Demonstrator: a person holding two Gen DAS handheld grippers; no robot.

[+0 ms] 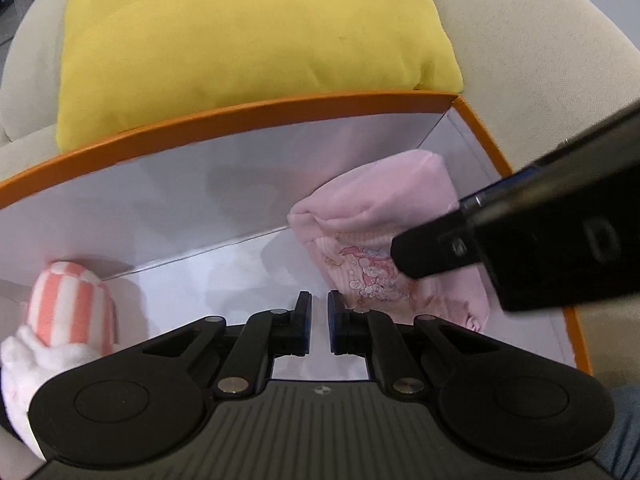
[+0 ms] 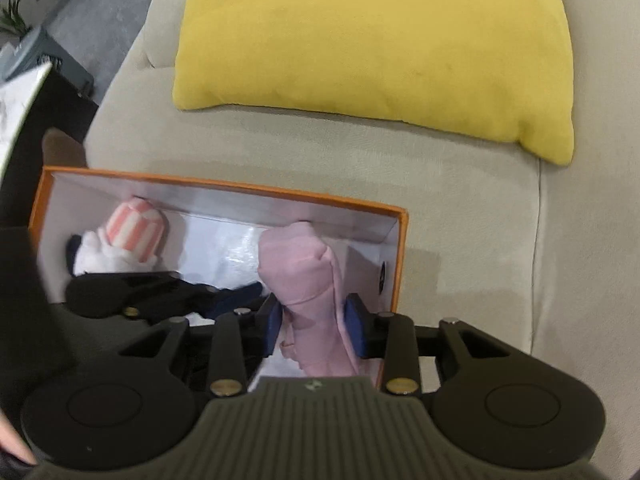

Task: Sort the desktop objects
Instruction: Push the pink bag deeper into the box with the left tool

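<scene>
An orange box (image 1: 248, 109) with a white inside sits on a beige sofa. A folded pink sock bundle (image 1: 384, 216) with a cartoon print lies at its right end. A pink-and-white striped sock roll (image 1: 72, 304) lies at its left end. My left gripper (image 1: 319, 322) hovers inside the box between them, jaws nearly together with nothing between them. My right gripper (image 2: 318, 328) holds the pink bundle (image 2: 308, 276) between its blue pads (image 2: 274, 322) inside the box (image 2: 224, 182). The striped roll also shows in the right wrist view (image 2: 134, 228). The right gripper's body crosses the left wrist view (image 1: 520, 236).
A yellow cushion (image 1: 248, 36) lies on the sofa just behind the box; it also shows in the right wrist view (image 2: 380, 48). Beige sofa seat (image 2: 480, 220) extends right of the box. A dark side table and plants (image 2: 24, 20) stand at far left.
</scene>
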